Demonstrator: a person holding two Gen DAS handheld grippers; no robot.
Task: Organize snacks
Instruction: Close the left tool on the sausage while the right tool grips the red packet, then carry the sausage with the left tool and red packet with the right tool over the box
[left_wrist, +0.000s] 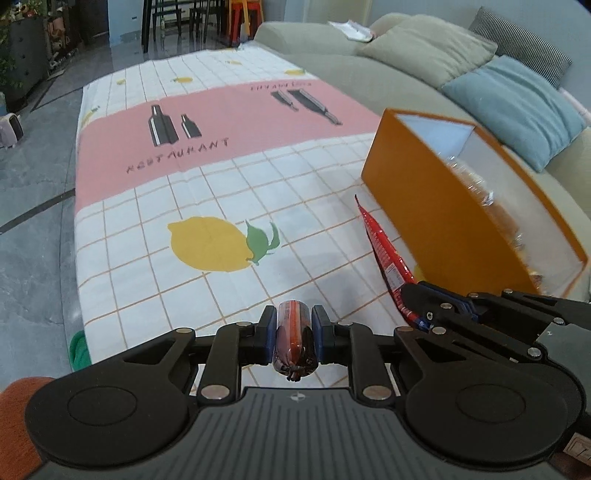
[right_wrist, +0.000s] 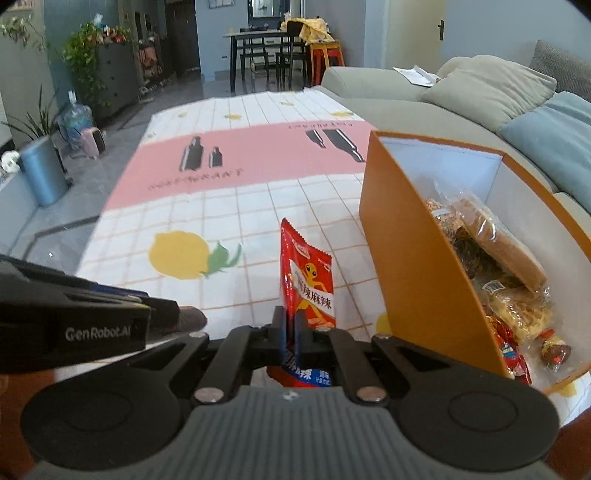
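Sausage (left_wrist: 294, 334), a small dark red stick in a shiny casing with a crimped end, is clamped between the blue pads of the left gripper (left_wrist: 294, 325), raised above the tablecloth (left_wrist: 155, 266) and to the left of the orange box (left_wrist: 436, 206). Just beside it, nearer the orange box, a red snack packet (right_wrist: 310, 284) printed with a cartoon figure stands upright in the right gripper (right_wrist: 290, 326), whose jaws are pinched tight on the packet's lower part; in the left wrist view the same packet shows edge-on, its top reaching toward the box's near wall. The orange box sits open on the right edge of the tablecloth, white inside, and already contains wrapped bread (right_wrist: 502, 243), bagged pastries (right_wrist: 517, 306) and small foil-wrapped sweets (right_wrist: 554, 350). Left of the box the cloth shows a printed lemon (left_wrist: 210, 243), and beyond it a pink band with bottle drawings. Behind and to the right of the box runs a grey-green sofa (left_wrist: 332, 48) with a beige cushion (left_wrist: 428, 48) and a blue cushion (left_wrist: 517, 107). Far beyond the box stand a dark dining table (right_wrist: 258, 40) and chairs.
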